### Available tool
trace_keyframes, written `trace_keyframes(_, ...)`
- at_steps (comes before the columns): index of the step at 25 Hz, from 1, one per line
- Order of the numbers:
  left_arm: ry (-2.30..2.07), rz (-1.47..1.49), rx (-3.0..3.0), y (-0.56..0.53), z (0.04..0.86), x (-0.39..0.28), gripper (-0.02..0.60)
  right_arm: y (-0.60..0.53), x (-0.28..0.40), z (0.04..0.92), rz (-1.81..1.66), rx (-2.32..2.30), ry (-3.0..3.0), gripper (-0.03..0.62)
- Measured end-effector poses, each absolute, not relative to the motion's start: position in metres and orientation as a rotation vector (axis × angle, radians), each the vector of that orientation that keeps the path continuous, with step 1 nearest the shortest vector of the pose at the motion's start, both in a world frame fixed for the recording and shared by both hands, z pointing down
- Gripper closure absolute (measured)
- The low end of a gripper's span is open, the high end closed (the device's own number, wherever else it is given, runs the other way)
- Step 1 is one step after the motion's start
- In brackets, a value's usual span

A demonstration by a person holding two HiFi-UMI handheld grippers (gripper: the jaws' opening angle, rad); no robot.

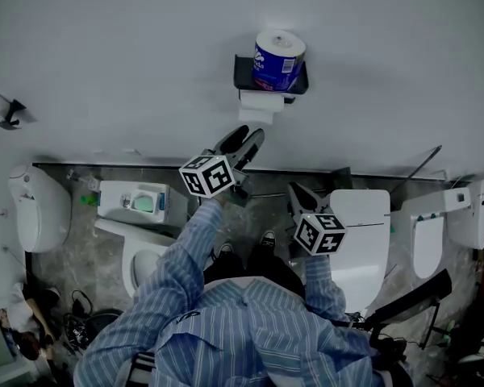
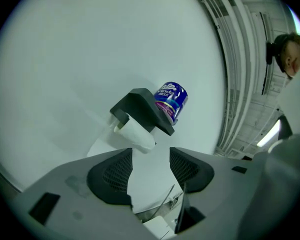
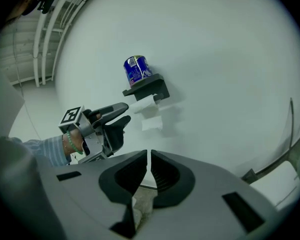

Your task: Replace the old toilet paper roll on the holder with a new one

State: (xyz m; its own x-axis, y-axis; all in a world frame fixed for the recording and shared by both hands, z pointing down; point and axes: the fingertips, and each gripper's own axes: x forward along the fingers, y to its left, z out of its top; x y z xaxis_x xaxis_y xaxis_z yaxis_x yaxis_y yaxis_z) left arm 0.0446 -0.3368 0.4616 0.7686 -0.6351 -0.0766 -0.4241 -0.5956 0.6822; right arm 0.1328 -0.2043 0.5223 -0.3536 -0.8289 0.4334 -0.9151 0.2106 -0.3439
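We find the left gripper (image 2: 151, 161) spread and empty near the holder (image 2: 140, 106), and the right gripper (image 3: 149, 164) pressed together. The old roll (image 2: 136, 135) hangs under the holder's shelf, with the new roll (image 2: 171, 100) on top. We advise squaring the jaws around the old roll.

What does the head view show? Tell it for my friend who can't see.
The open left claw points at a dark wall holder with a white paper roll under it and a blue wrapped roll on top. The shut right claw hangs lower. Below is the person's striped shirt.
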Motion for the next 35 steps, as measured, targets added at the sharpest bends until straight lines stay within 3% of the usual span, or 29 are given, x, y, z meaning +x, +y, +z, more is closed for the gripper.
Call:
trace_keyframes(16,-0.803,-0.748,1.888,-0.405,0.458,0.058,0.344,-0.255,0.125,0.509,0.75,1.407,-2.467,0.567)
trace_keyframes(30,-0.742,-0.917,1.655,-0.432,0.468,0.069,0.339,-0.257,0.149,0.516,0.761,1.423,-2.438,0.566)
trace_keyframes(35,-0.665,-0.934,1.644,-0.432,0.463,0.078,0.374,-0.255,0.161,0.518,0.775,1.451,-2.423,0.566)
